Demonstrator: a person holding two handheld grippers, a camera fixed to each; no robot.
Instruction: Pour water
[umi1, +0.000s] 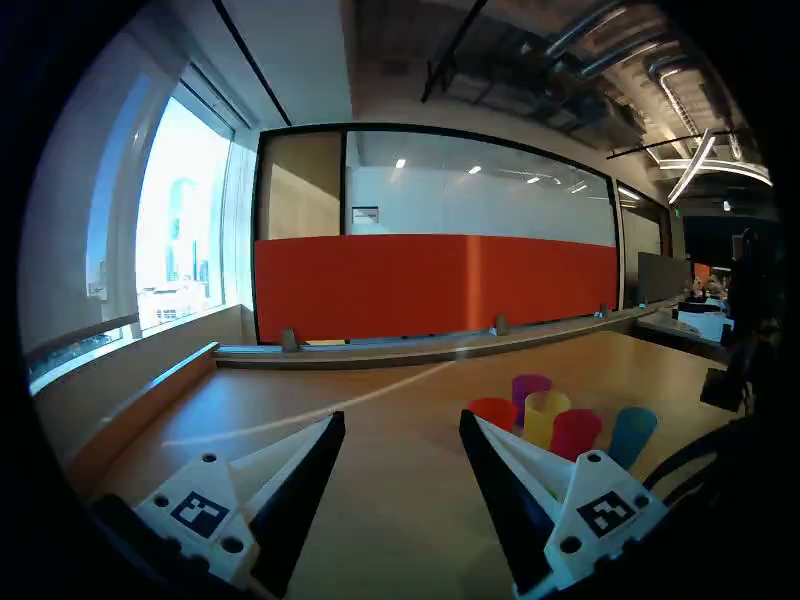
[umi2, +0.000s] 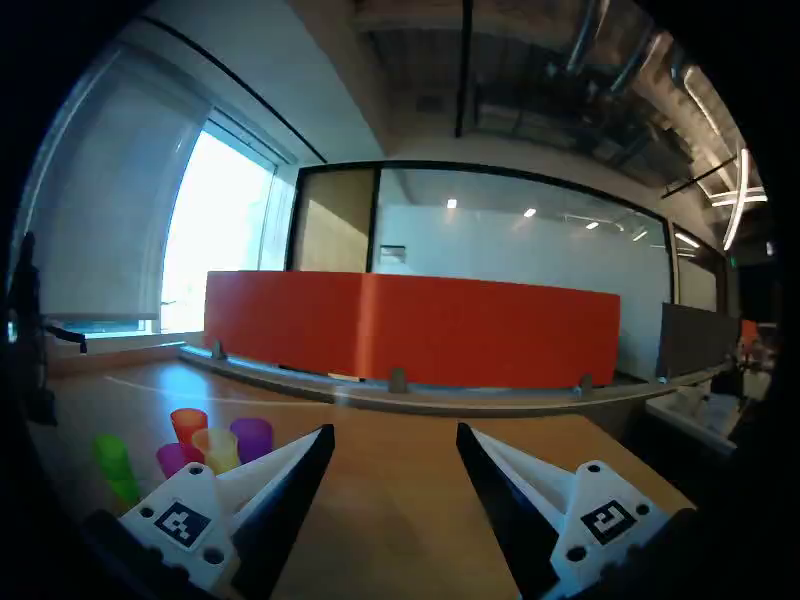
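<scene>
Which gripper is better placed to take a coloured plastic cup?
Probably left: the left gripper, jaws open, has the translucent coloured plastic cups beside its fingertip; from the right gripper they look smaller.

Both views low over table (umi1: 400, 490), facing orange partition (umi1: 430, 285), cups (umi1: 547, 417) shared

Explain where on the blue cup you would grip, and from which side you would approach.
Grip the blue cup across its side wall, about mid-height, coming in level from its free side, away from the pink cup. It stands upright and tapers downward, with the pink cup close beside it, so the opposite side probably gives most room.
</scene>
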